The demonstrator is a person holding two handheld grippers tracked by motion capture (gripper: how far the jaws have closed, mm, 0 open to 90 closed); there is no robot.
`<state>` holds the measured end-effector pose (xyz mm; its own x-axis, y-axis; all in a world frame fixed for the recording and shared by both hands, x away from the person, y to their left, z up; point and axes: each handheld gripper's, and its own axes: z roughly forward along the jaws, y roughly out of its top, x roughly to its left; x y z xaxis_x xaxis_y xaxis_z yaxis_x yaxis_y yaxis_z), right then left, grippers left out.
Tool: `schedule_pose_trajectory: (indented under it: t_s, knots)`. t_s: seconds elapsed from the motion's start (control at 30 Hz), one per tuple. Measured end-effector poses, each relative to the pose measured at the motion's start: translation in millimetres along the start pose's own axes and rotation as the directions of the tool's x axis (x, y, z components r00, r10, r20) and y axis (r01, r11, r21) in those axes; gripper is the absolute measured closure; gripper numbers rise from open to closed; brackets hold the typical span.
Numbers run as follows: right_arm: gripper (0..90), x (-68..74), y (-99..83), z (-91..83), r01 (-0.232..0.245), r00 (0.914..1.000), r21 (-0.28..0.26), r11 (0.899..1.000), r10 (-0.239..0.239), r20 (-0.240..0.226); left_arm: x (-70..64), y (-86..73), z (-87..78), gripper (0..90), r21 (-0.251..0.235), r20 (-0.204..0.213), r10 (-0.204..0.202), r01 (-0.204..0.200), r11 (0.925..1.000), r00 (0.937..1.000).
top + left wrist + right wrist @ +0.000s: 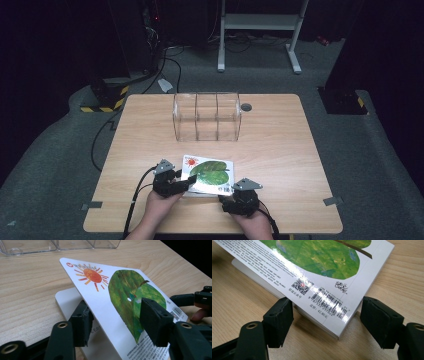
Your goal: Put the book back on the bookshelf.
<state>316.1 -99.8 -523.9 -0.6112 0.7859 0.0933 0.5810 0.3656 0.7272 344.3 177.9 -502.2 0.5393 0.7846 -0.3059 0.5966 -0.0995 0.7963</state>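
Observation:
A picture book point(210, 175) with a green leaf and an orange sun on its white cover lies near the table's front edge. Its cover point(120, 290) is lifted at a slant above the white page point(66, 301) beneath. My left gripper point(189, 184) point(115, 320) is open at the book's left side, one jaw under the raised cover and one over it. My right gripper point(235, 196) point(325, 320) is open at the book's near right corner point(329, 305), jaws either side of the barcode and apart from it.
A clear plastic box point(206, 116) with three compartments stands behind the book at mid-table. A small grey disc point(246, 107) is set in the wooden table point(285, 150) beside it. Black cables point(137, 192) trail off the front edge.

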Motion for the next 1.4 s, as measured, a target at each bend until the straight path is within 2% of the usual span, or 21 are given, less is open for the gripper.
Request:
schedule_pose_trajectory:
  t_s: [0.13,0.37,0.43,0.5,0.6,0.63,0.93,1.07,1.1,1.23,1.37,1.4]
  knots:
    - [26.2,0.6,0.0,0.3,0.009,0.9999,-0.001,1.000,-0.009,0.006,0.7,-0.1,-1.7,51.0,-0.001,0.002,0.008,-0.008,1.0000,1.0000]
    - [25.1,3.5,-0.1,-0.1,0.041,0.9990,0.017,0.999,-0.042,0.018,3.3,-2.7,-2.3,57.1,0.020,-0.005,0.055,-0.055,0.9983,0.9985]
    - [24.0,2.5,-0.2,-1.1,0.034,0.9994,0.020,0.999,-0.034,0.000,3.0,-4.4,-1.2,59.3,0.033,-0.013,0.066,-0.065,0.9973,0.9978]
    - [24.5,-3.0,-0.3,-2.7,-0.012,0.9990,0.010,1.000,0.012,-0.043,4.6,-6.8,-0.2,60.2,0.044,-0.013,0.074,-0.074,0.9963,0.9971]
    - [24.5,-5.0,-0.4,-3.6,-0.034,0.9978,0.011,0.999,0.035,-0.055,5.4,-8.3,-0.1,60.9,0.048,-0.010,0.092,-0.092,0.9946,0.9957]
    - [24.7,-5.1,-0.4,-3.7,-0.035,0.9979,0.011,0.999,0.036,-0.054,5.3,-10.0,0.0,61.3,0.045,-0.012,0.113,-0.112,0.9927,0.9935]
    - [26.0,-6.2,-0.6,-3.6,-0.048,0.9977,-0.004,0.999,0.047,-0.049,2.3,-16.3,-3.8,62.2,0.010,-0.021,0.179,-0.179,0.9838,0.9836]
    - [26.2,-7.9,-0.8,-4.1,-0.060,0.9967,-0.010,0.998,0.059,-0.055,0.1,-17.4,-6.4,62.5,-0.007,-0.032,0.220,-0.220,0.9754,0.9750]
    - [26.2,-7.9,-0.8,-4.2,-0.062,0.9965,-0.010,0.998,0.061,-0.056,-1.3,-17.9,-7.0,62.6,-0.009,-0.029,0.217,-0.217,0.9760,0.9757]
    - [26.5,-8.5,-0.7,-4.2,-0.065,0.9962,-0.012,0.998,0.064,-0.059,-3.7,-18.2,-9.7,63.4,-0.023,-0.033,0.251,-0.251,0.9676,0.9676]
    - [26.7,-9.2,-0.7,-4.4,-0.068,0.9958,-0.019,0.998,0.066,-0.063,-6.8,-18.3,-13.2,64.3,-0.041,-0.040,0.290,-0.291,0.9558,0.9563]
    - [26.8,-9.3,-0.7,-4.7,-0.072,0.9955,-0.017,0.997,0.070,-0.064,-7.7,-18.3,-13.6,64.6,-0.046,-0.040,0.291,-0.293,0.9550,0.9558]
